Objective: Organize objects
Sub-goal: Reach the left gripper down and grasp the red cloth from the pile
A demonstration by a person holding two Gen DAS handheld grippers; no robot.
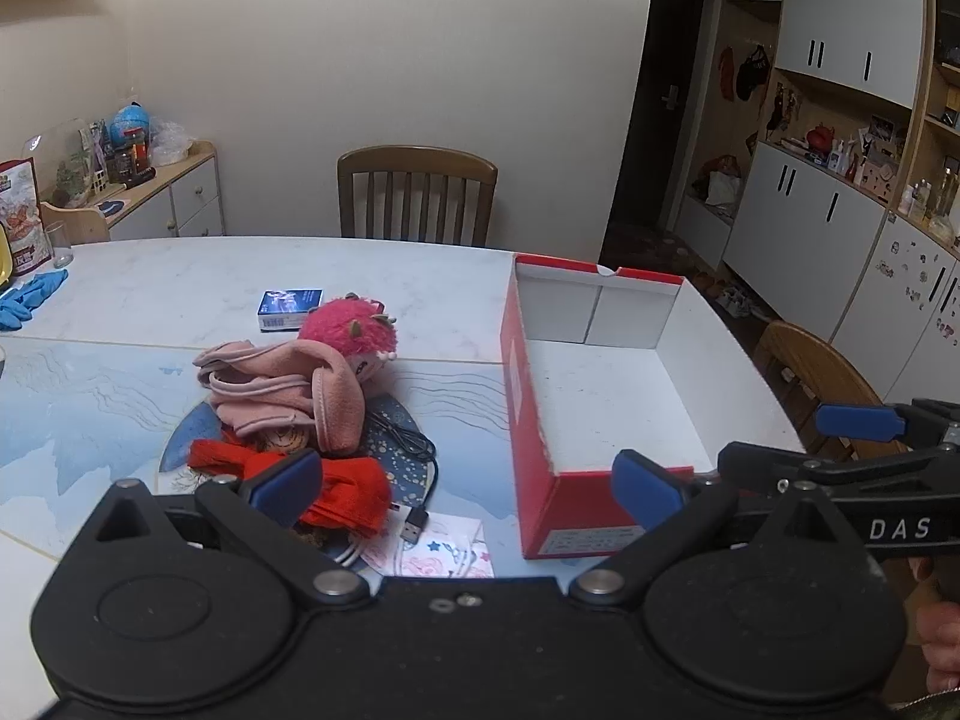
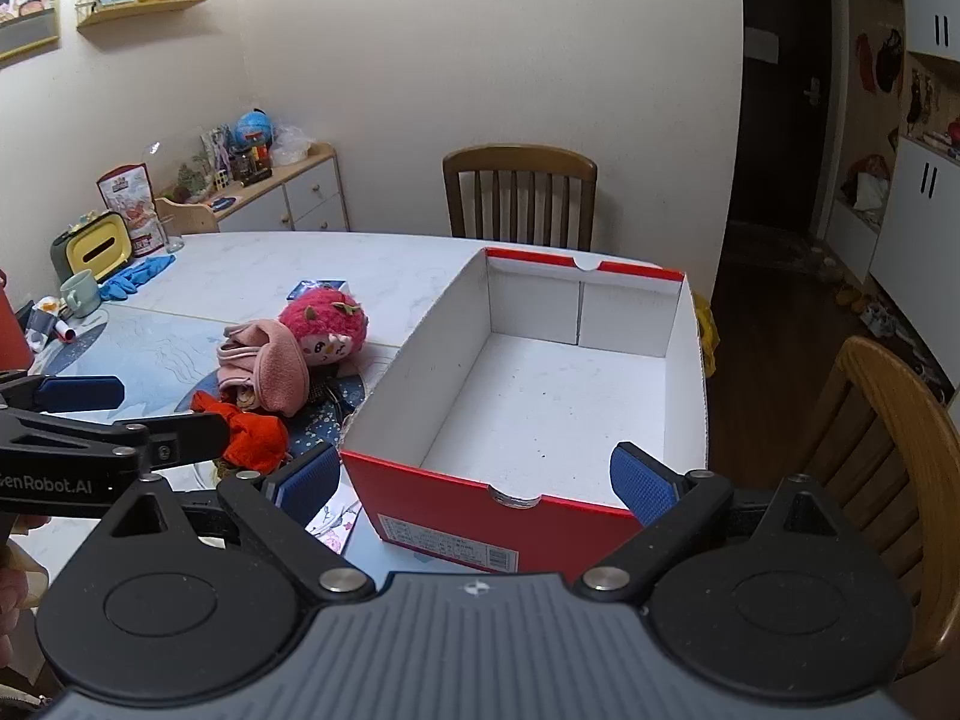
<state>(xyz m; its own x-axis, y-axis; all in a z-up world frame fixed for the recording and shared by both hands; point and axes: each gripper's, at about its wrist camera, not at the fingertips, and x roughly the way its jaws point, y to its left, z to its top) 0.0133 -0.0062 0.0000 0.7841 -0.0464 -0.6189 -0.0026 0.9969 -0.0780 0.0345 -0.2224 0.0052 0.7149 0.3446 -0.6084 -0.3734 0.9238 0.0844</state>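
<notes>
The red box (image 2: 528, 396) sits empty at twelve o'clock of the right gripper (image 2: 474, 480), ready to take the heap of cloth, plush toy (image 1: 351, 333) and cable at its nine o'clock; the left gripper (image 1: 465, 489) faces that heap, and both claws gape wide, holding nothing

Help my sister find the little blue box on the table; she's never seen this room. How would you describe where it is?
Start at the red shoebox on the white table. Left of it sits a pile of soft things topped by a pink plush toy. The small blue box lies flat just behind that toy, toward the chair: the only hard, rectangular thing there.
</notes>
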